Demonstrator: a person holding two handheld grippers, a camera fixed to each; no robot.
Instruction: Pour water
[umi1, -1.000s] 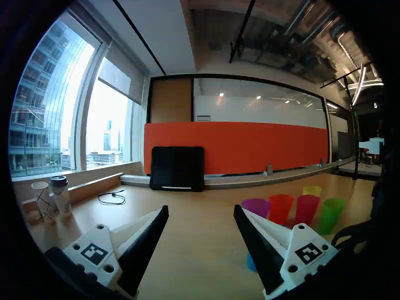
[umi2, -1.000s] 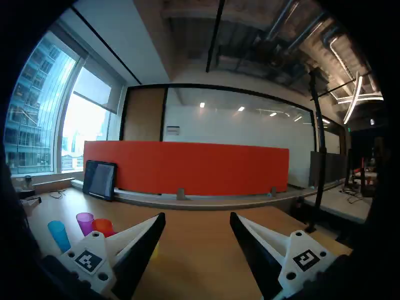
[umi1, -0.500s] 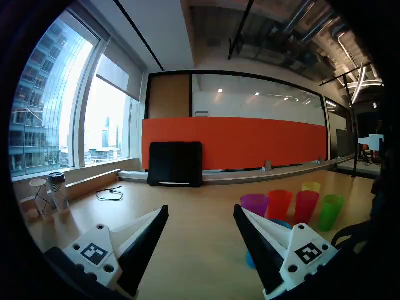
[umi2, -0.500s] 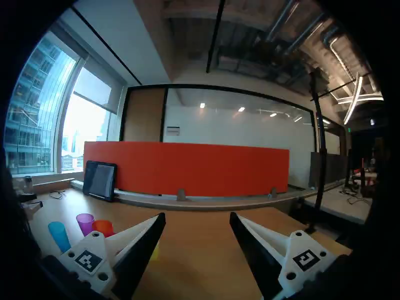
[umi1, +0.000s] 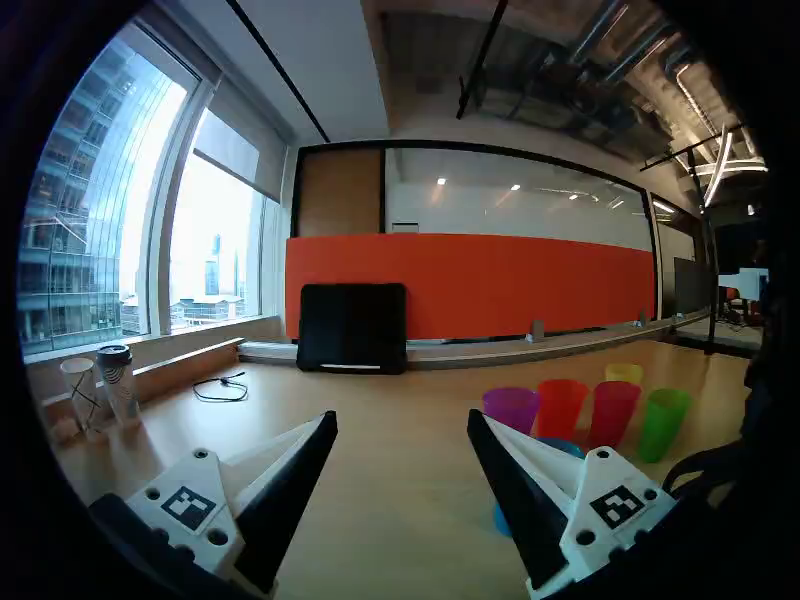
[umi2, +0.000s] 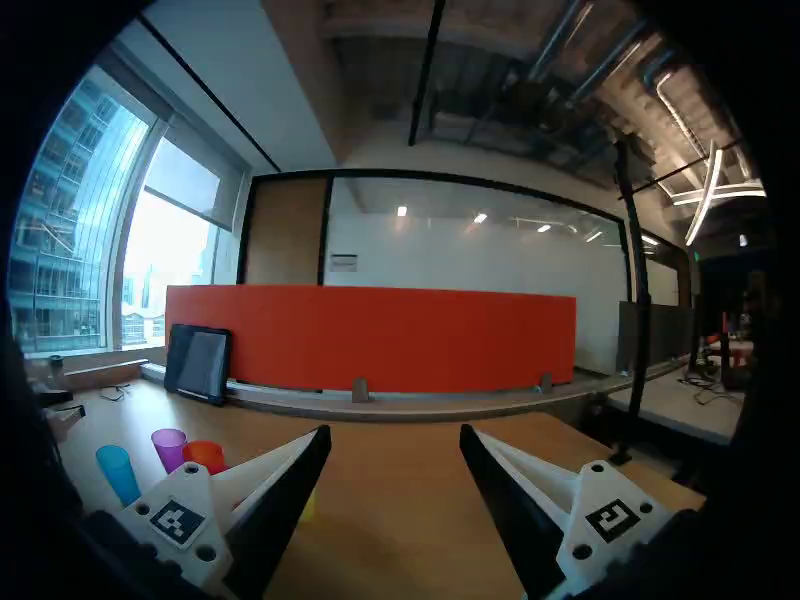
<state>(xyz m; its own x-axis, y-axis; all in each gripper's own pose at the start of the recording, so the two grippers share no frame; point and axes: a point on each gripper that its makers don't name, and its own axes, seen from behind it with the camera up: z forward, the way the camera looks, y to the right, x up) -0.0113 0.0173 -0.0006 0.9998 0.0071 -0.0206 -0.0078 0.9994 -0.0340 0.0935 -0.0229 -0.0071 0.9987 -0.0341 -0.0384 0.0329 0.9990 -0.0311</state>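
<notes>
My left fingers (umi1: 515, 490) hide most of the blue cup (umi1: 499, 519); my right fingers (umi2: 280, 495) cover nearly all of the yellow cup (umi2: 310, 504).

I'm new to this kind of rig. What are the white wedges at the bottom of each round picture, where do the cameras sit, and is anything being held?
There is no robot arm here. A person carries a two-finger gripper in each hand, and a fisheye camera rides on each one, looking forward along its fingers. The white wedges are those fingers. In the left gripper view the left gripper is open and holds nothing. In the right gripper view the right gripper is also open and empty.

Both look across a wooden table. On it stand plastic cups: a purple cup, an orange cup, a pink cup, a green cup, a yellow cup and a blue cup. A dark tablet stands propped at the far side. I cannot tell whether any cup holds water.
</notes>
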